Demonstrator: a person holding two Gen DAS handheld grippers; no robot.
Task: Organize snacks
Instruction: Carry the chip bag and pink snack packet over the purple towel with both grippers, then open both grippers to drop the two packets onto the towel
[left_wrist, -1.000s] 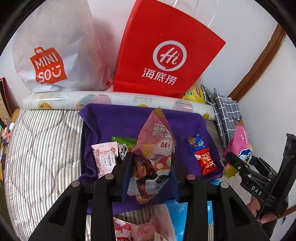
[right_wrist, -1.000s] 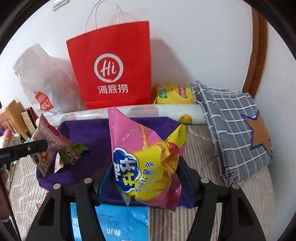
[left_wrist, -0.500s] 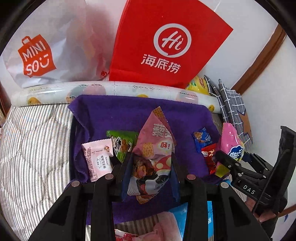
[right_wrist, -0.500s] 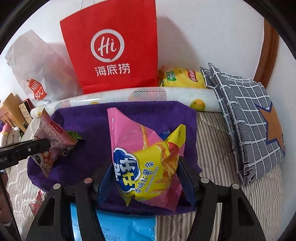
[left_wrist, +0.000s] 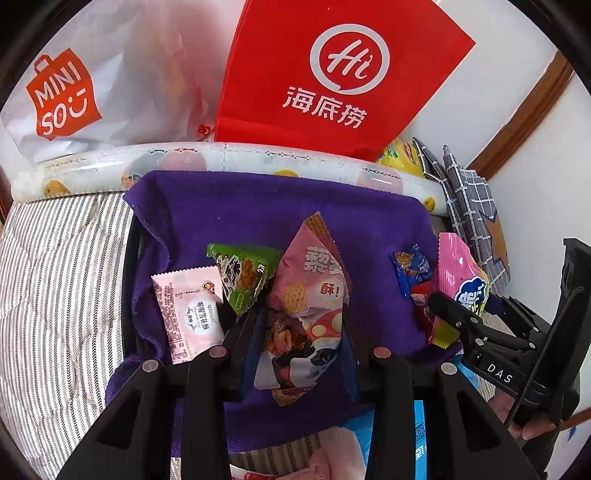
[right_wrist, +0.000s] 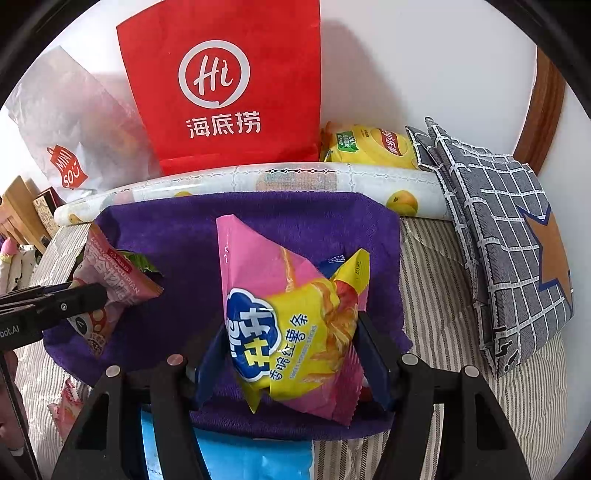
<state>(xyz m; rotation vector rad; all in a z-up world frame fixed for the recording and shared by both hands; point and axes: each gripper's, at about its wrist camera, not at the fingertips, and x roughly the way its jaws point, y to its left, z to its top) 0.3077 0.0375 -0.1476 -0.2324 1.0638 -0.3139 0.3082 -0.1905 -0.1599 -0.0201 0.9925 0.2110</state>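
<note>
Pinching pink mushroom-print snack bag, left tongs hang above purple towel on bed; green packet just left of it. Right tongs clamp pink-yellow chip bag over towel's right part.

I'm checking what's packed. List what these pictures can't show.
- Red paper bag contents: both views, hidden by its front.
- Blue packet: right wrist view, covered by tongs, cut by the edge.
- Red snack: left wrist view, hidden behind the right tongs.
</note>
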